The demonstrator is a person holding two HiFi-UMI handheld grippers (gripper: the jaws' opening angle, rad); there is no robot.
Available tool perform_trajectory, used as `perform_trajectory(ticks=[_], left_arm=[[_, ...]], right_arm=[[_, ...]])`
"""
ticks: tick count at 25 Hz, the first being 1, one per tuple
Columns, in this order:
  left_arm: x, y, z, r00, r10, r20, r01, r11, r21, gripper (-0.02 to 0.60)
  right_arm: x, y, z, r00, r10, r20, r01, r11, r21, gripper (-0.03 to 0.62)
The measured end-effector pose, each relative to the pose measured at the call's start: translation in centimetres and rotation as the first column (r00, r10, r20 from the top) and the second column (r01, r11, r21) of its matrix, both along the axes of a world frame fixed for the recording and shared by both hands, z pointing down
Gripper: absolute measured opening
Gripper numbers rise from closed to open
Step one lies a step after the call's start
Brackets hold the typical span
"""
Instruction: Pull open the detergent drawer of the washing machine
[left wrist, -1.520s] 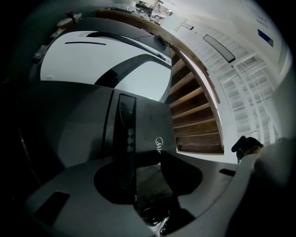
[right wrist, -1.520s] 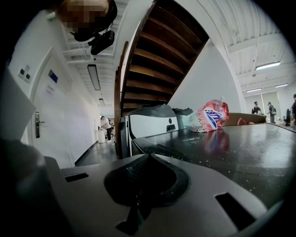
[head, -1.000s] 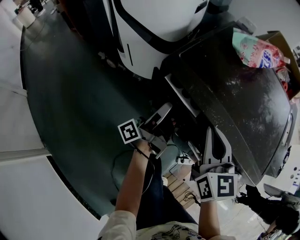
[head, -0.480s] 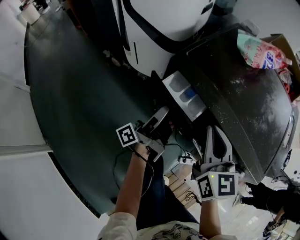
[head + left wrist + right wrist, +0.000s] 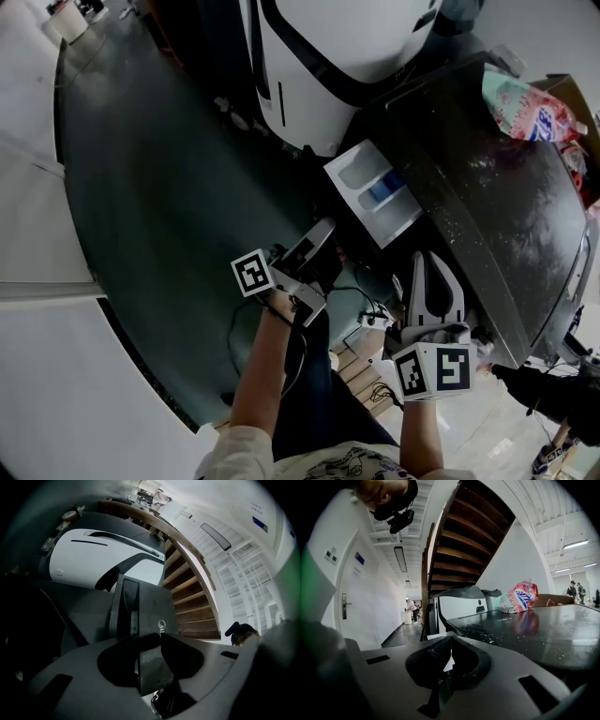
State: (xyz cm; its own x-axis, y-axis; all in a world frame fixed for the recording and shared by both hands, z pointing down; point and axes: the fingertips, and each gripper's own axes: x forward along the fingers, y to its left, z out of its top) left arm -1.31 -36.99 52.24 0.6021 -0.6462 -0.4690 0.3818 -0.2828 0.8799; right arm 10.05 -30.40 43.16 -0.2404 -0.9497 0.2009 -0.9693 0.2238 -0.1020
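Observation:
The dark washing machine (image 5: 487, 206) stands at the right of the head view, and its detergent drawer (image 5: 375, 192) sticks out toward the lower left. The drawer's white tray shows pale compartments and a blue one. My left gripper (image 5: 322, 234) is at the drawer's outer end. In the left gripper view its jaws (image 5: 159, 637) are closed on the dark drawer front (image 5: 150, 606). My right gripper (image 5: 421, 261) hangs beside the machine's near corner with its white fingers together. In the right gripper view its tips (image 5: 449, 638) meet with nothing between them.
A pink detergent bag (image 5: 525, 108) lies on the machine's dusty top beside a cardboard box (image 5: 567, 89). A large white rounded appliance (image 5: 347, 47) stands next to the machine. Wooden stairs (image 5: 192, 602) rise behind. Cables lie on the floor near my legs (image 5: 361, 319).
The drawer has slid much farther out of the machine, baring the white tray and its blue compartment. My left gripper moved with the drawer front. The right gripper stayed put.

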Motion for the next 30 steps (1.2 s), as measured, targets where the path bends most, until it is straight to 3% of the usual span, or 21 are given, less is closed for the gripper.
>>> perform_trajectory(ticks=[30], left_arm=[[-2.5, 2.0, 0.2, 1.0, -0.015, 0.009, 0.015, 1.0, 0.006, 0.156]], right_arm=[[-2.3, 0.9, 0.3, 0.999, -0.045, 0.003, 0.045, 0.999, -0.003, 0.018]])
